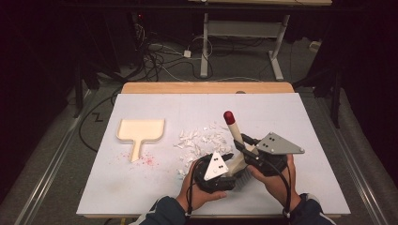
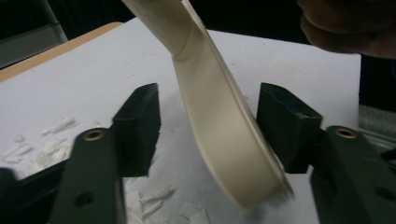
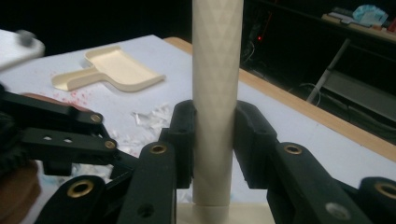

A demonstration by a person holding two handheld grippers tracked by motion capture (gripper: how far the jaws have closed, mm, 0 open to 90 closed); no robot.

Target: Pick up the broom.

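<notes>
A cream brush with a red tip stands tilted above the near middle of the white table. My right gripper is shut on its round handle, one pad on each side. My left gripper sits just below and left of it, with the brush's flat cream head between its jaws. The far pad is at the head's edge and the other pad stands clear of it, so this gripper is open. A cream dustpan lies flat at the left. Torn white paper scraps lie between the dustpan and the brush.
The white mat covers a wooden table whose far edge shows. Red specks dot the mat beside the dustpan's handle. Beyond the table are a dark floor with cables and a desk frame.
</notes>
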